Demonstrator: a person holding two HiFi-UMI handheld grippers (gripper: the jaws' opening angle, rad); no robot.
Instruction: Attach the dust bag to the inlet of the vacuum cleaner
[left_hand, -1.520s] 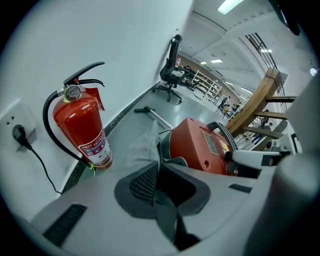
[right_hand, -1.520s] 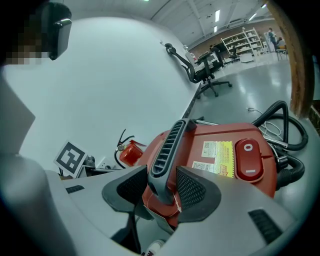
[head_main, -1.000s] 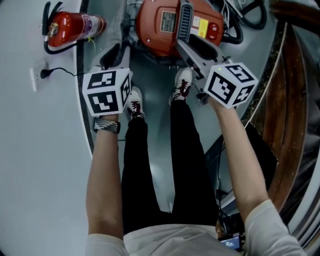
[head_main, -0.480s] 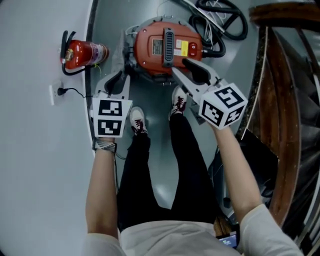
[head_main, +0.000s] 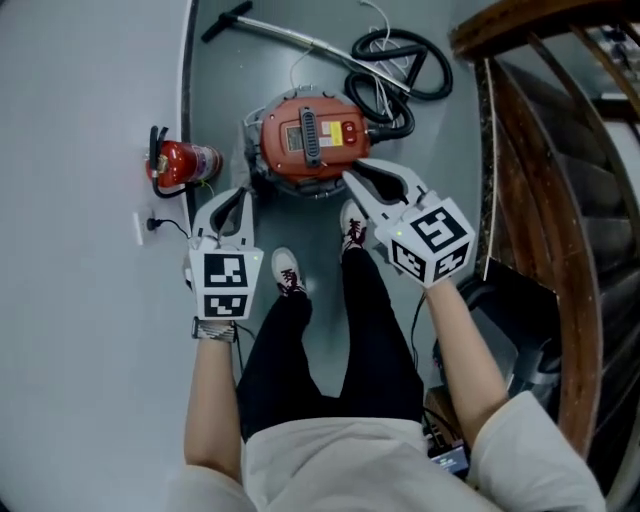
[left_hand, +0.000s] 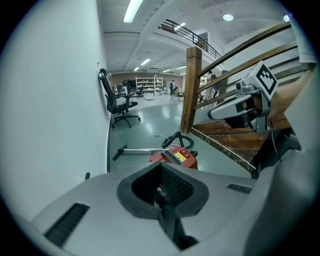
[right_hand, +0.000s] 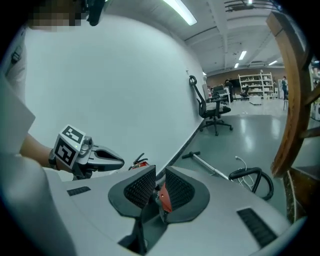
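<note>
1. Head view: the vacuum cleaner (head_main: 310, 140), a red, rounded body, sits on the grey floor (head_main: 320, 330) just ahead of the person's shoes (head_main: 288, 272). The dark handle strip on its top runs straight away from the person, which marks its long axis. Its black hose (head_main: 392, 85) coils at the far right, and the wand (head_main: 290, 35) lies on the floor beyond it.
2. Same view, open room: a white wall (head_main: 80, 250) runs down the left, with a fire extinguisher (head_main: 180, 165) at its foot. A wooden stair railing (head_main: 530, 150) closes off the right. The floor between them is a narrow lane.
3. Same view: the left gripper (head_main: 238, 195) and the right gripper (head_main: 356, 182) hang above the floor on either side of the vacuum cleaner's near edge, touching nothing.
4. Left gripper view: the left gripper (left_hand: 162, 187) has just been closing. Its pads now meet, with nothing between them. The vacuum cleaner (left_hand: 175, 157) lies well below and ahead. The right gripper (left_hand: 214, 114) hovers to the right, in front of the railing.
5. Right gripper view: the right gripper (right_hand: 159, 190) has just been closing. A narrow slit remains between its pads, and they press on nothing. A sliver of red shows through the slit. The left gripper (right_hand: 119, 161) hovers on the left, near the wall.
</note>
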